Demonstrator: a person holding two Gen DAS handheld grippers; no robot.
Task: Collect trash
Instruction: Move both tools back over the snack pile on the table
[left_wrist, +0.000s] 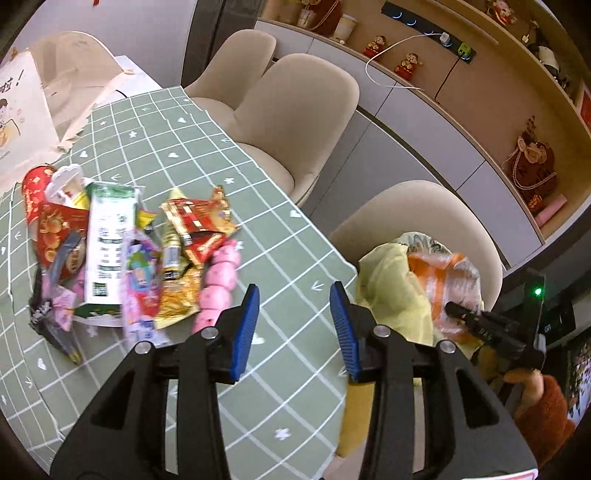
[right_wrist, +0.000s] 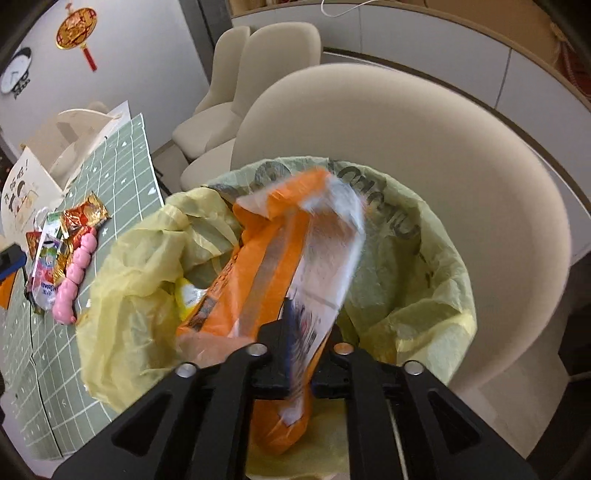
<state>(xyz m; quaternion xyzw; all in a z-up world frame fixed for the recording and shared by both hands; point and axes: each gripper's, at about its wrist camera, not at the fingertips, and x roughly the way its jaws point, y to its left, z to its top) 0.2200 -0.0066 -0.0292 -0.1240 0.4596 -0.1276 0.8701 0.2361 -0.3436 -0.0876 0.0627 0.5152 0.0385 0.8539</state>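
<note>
The right gripper (right_wrist: 301, 347) pinches an orange wrapper (right_wrist: 273, 258) above the yellow-lined bin (right_wrist: 417, 280) ahead. The left gripper (left_wrist: 293, 328) hangs open over the tablecloth (left_wrist: 288, 258), wrappers piled (left_wrist: 122, 251) front-left.

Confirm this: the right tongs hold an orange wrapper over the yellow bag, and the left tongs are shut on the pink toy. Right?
Not quite. In the left wrist view the left tongs are open, above the table, gripping nothing; the pink toy lies in the pile. The right tongs do hold the orange wrapper over the yellow bag.
</note>
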